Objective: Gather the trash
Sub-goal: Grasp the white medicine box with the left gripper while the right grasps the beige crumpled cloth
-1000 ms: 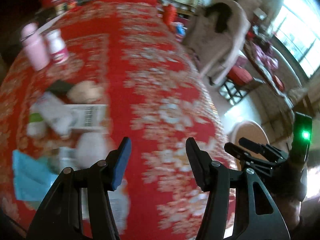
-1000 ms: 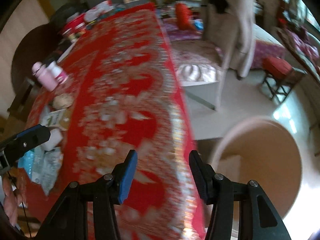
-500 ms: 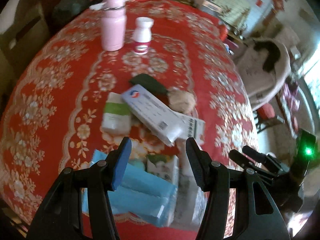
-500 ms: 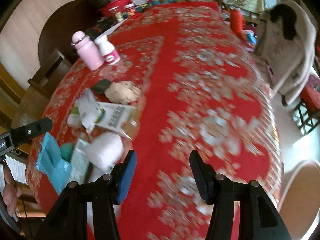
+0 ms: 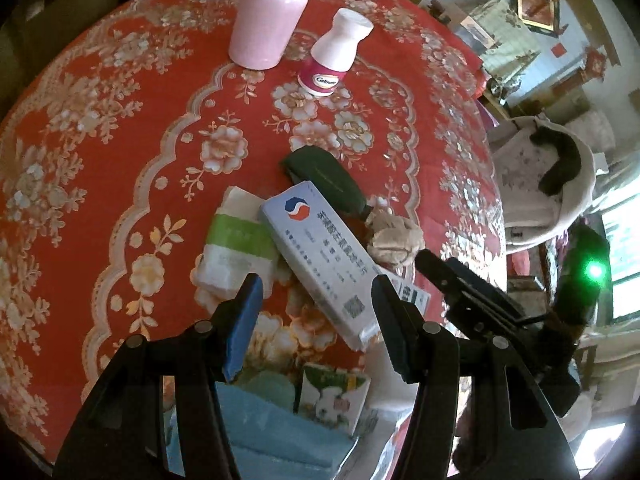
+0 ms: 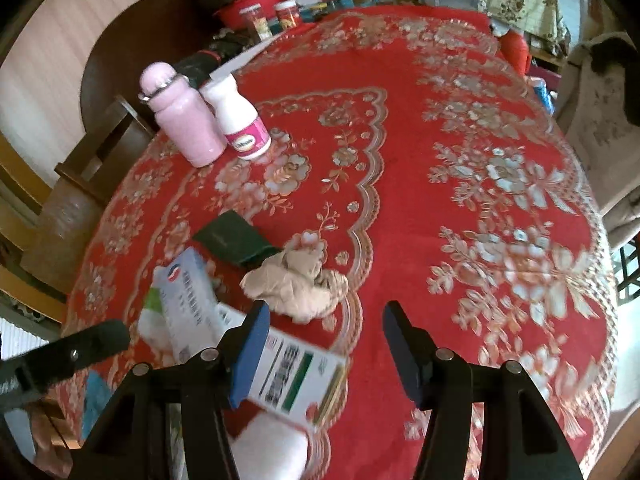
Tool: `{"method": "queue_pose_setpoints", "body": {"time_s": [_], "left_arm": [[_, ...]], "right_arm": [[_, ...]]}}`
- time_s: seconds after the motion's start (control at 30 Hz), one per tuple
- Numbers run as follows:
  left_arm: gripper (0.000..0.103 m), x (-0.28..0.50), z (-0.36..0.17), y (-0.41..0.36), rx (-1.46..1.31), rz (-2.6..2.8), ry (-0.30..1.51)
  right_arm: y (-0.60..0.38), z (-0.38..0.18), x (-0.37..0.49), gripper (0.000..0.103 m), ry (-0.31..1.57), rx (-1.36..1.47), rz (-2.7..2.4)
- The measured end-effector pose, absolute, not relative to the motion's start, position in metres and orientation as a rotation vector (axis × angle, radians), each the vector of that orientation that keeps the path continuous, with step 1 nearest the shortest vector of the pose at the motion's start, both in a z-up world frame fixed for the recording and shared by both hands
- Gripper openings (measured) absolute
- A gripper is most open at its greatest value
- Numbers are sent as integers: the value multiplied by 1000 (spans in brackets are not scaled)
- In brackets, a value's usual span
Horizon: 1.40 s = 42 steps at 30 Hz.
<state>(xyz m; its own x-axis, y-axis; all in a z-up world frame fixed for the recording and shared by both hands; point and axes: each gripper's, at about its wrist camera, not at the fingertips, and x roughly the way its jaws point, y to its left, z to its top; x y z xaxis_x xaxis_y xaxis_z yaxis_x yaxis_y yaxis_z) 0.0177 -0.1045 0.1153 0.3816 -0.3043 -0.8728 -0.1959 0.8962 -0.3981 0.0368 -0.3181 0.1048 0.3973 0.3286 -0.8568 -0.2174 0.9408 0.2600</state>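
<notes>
A heap of trash lies on the red flowered tablecloth point(image 5: 120, 128): a long white box with a blue-red logo point(image 5: 320, 268), a green-and-white packet point(image 5: 236, 256), a dark green wrapper point(image 5: 324, 178), a crumpled beige tissue point(image 5: 394, 236), a small carton with a cow picture point(image 5: 336, 400) and a blue bag point(image 5: 272, 428). My left gripper point(image 5: 316, 320) hovers open over the long box, touching nothing. My right gripper point(image 6: 326, 340) is open above bare cloth just right of the tissue point(image 6: 296, 284). Its left finger overlaps a barcoded box point(image 6: 296, 380).
A pink bottle point(image 5: 268, 20) and a white supplement bottle point(image 5: 332, 60) stand upright beyond the heap. Jars and clutter point(image 6: 272, 16) crowd the far end of the table. A wooden chair point(image 6: 80, 184) is at the left, and a coat-draped chair point(image 5: 540, 184) at the right.
Both grippers swung left from the table's right edge to over the trash heap. The round beige bin on the floor has left the right view. The right jaws look slightly wider.
</notes>
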Motion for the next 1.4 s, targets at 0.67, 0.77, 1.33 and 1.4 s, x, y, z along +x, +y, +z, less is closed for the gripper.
{"method": "queue_pose_setpoints", "body": {"time_s": [0.67,0.77,1.33,1.4], "left_arm": [[59,56,77,-125,-556,-22,1248],[59,58,76,-129,-547,-16,1251],[18,47,114,-152,-427,-178,1192],[17,43,117,-158,-428,-195,1195]], "right_arm": [[-343,107,45,11,1042,256,410],[-357,112,39,11,1034,270,390],[-407,123,-4,11,998,337,316],[-414,126,-11,11,992,344,304]]}}
